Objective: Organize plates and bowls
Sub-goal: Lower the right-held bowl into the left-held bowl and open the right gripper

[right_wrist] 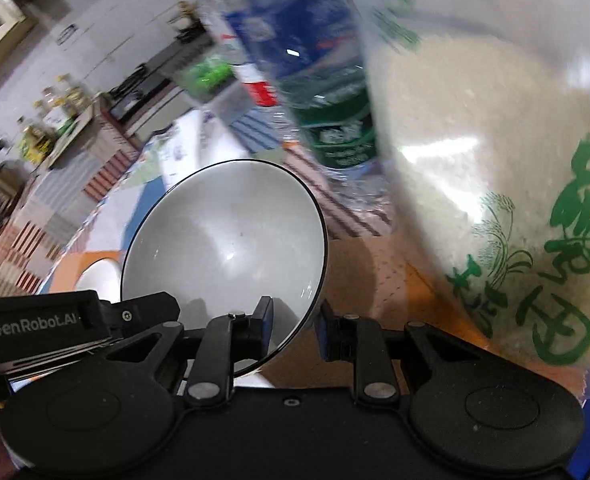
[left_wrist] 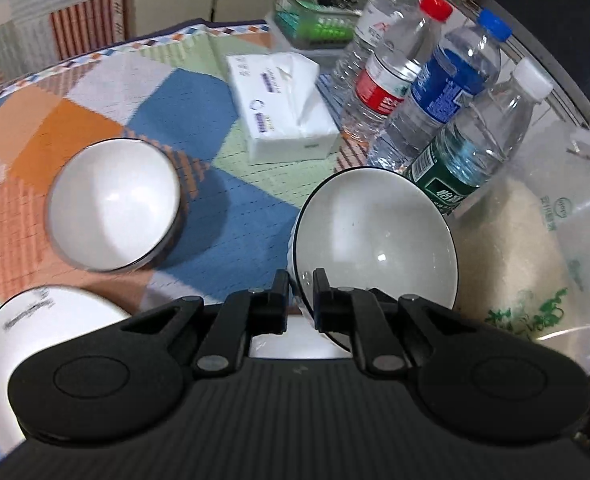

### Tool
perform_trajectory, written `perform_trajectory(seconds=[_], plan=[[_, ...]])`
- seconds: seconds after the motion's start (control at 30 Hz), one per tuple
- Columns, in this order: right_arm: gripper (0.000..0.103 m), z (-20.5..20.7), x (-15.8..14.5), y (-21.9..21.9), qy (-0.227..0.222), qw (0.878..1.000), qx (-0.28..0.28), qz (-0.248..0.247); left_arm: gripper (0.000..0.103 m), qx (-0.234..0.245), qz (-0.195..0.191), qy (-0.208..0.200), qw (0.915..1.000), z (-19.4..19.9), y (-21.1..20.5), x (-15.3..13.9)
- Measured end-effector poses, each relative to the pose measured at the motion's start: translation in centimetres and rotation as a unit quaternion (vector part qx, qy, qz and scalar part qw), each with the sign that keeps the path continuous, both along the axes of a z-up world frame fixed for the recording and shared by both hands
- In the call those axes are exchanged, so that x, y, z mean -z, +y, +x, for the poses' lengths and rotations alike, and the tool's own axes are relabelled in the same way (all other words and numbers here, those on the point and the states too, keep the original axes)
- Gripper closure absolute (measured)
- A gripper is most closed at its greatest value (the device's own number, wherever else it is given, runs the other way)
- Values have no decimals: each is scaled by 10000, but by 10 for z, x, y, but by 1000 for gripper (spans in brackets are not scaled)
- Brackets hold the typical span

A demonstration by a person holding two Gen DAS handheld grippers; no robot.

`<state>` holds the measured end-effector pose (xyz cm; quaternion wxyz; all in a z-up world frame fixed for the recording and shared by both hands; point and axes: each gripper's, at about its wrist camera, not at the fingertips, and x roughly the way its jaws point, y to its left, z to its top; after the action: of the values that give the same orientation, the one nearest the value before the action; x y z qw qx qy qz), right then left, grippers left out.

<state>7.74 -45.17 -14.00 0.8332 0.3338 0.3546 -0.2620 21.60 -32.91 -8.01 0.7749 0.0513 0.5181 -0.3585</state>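
1. In the left wrist view, the patchwork tablecloth of orange, blue and green squares (left_wrist: 231,208) has open room at its middle and far left. Its far edge runs in front of pale cabinet doors (left_wrist: 175,0).
2. The right side is crowded: four clear plastic water bottles (left_wrist: 447,92) stand close together, and a clear bag of rice with green print (left_wrist: 519,256) lies just right of them. A white tissue pack (left_wrist: 287,108) sits at the far middle.
3. The left gripper (left_wrist: 301,300) is closed narrow on the near rim of a white ceramic bowl with a thin dark rim (left_wrist: 375,236). That bowl is tilted, just beside the green-labelled bottle.
4. A second white bowl (left_wrist: 113,204) lies on the cloth to the left, well apart from the gripper. A third white dish (left_wrist: 55,320) shows at the near left, partly hidden by the gripper body.
5. In the right wrist view, the right gripper (right_wrist: 295,320) holds the near rim of a tilted white dark-rimmed bowl (right_wrist: 223,240) between its pads, narrowly parted.
6. The rice bag (right_wrist: 475,160) fills the right side close to this gripper; the left gripper (right_wrist: 35,324) is just to the left.
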Motion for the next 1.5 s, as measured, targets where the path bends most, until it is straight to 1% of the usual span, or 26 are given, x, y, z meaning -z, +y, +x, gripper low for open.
perform_trajectory(seconds=[0.17,0.33,0.47,0.63,0.8,0.93,1.13,1.23,1.4,1.5], plan=[[76,-5,-18,12,-78,9984,-547,-94,92,-273,-32,137,9995,-9,29,-18],[76,-13,-31,18,-87,9928,-1184,-145,92,-476,-91,334,9983,-26,53,-28],[76,-24,-37,27,-58,9859,-1640,-314,91,-580,-115,461,9972,-39,63,-24],[76,-33,-29,26,-55,9789,-2024,-258,91,-698,-21,659,9954,-51,71,-10],[76,-35,-18,27,-16,9736,-2263,-301,91,-817,100,860,9929,-54,72,6],[76,-33,-11,30,16,9689,-2429,-468,91,-976,186,1024,9898,-54,72,18],[76,-26,-2,37,150,9603,-2695,-705,91,-1009,408,1001,9890,-55,68,28],[76,-23,2,44,307,9534,-2820,-1023,91,-997,523,1032,9883,-55,65,34],[75,-23,5,57,383,9411,-2987,-1538,91,-1047,584,1002,9877,-55,63,37],[73,-23,7,62,433,9359,-3069,-1676,91,-1107,555,1246,9845,-50,66,41]])
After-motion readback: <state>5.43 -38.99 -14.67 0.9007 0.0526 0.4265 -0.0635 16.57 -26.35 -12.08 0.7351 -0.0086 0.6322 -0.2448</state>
